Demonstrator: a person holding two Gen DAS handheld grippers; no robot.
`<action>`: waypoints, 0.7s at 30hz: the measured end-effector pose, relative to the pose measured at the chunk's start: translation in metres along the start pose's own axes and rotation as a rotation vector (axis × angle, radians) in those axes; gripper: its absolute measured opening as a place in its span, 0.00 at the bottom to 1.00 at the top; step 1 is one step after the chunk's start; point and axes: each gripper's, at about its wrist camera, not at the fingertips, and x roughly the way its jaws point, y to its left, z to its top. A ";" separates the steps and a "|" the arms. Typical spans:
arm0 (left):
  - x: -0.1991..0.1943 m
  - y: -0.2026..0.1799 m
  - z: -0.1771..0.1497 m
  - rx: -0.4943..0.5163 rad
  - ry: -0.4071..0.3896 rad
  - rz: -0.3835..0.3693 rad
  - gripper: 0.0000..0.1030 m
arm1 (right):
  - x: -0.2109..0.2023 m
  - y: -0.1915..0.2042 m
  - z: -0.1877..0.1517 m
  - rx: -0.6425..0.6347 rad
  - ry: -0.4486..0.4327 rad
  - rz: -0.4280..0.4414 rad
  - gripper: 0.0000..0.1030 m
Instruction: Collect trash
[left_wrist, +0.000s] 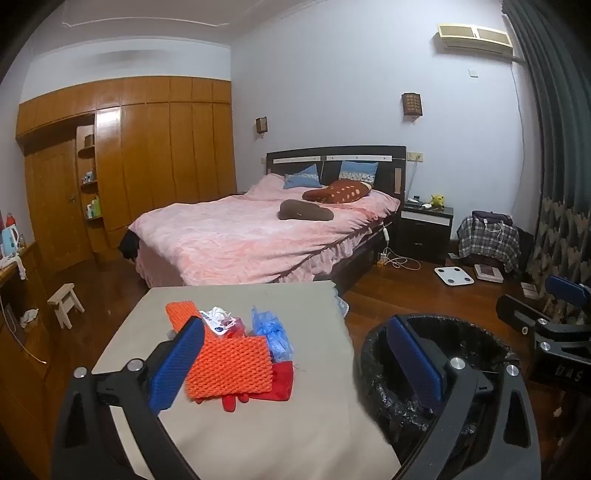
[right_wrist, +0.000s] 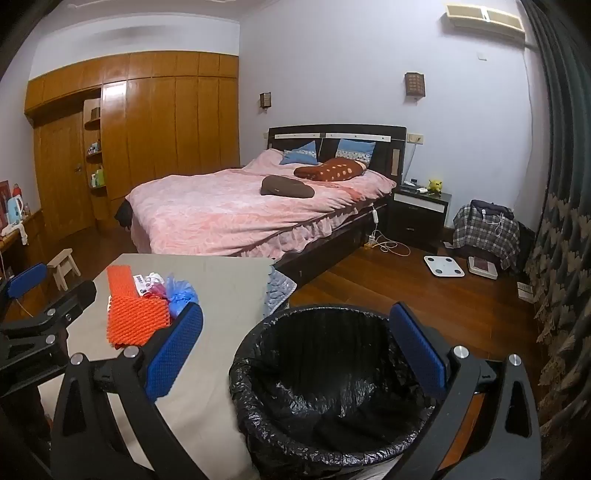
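Tabletop (left_wrist: 258, 424) wrapper (left_wrist: 218, 325), print unreadable

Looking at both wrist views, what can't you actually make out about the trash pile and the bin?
- Red item: left wrist view, mostly covered by the front orange foam net; what it is stays unclear.
- White printed wrapper: both views, text too small.
- Bin: left wrist view, the left gripper finger hides part of its inside.
- Table: near edge cut off by the gripper frames.

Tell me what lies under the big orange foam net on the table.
Under the orange foam net, a red item sticks out at its near edge; blue plastic lies beside it. Whatever else is beneath is covered.
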 end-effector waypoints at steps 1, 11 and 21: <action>0.000 0.000 0.000 0.003 -0.001 0.001 0.94 | 0.000 0.000 0.000 -0.001 0.002 -0.001 0.95; -0.004 -0.002 -0.003 -0.004 -0.012 -0.001 0.94 | 0.000 0.000 -0.001 0.005 0.002 0.003 0.95; 0.002 0.003 -0.001 -0.008 -0.008 -0.002 0.94 | 0.001 0.000 -0.001 0.006 0.003 0.002 0.95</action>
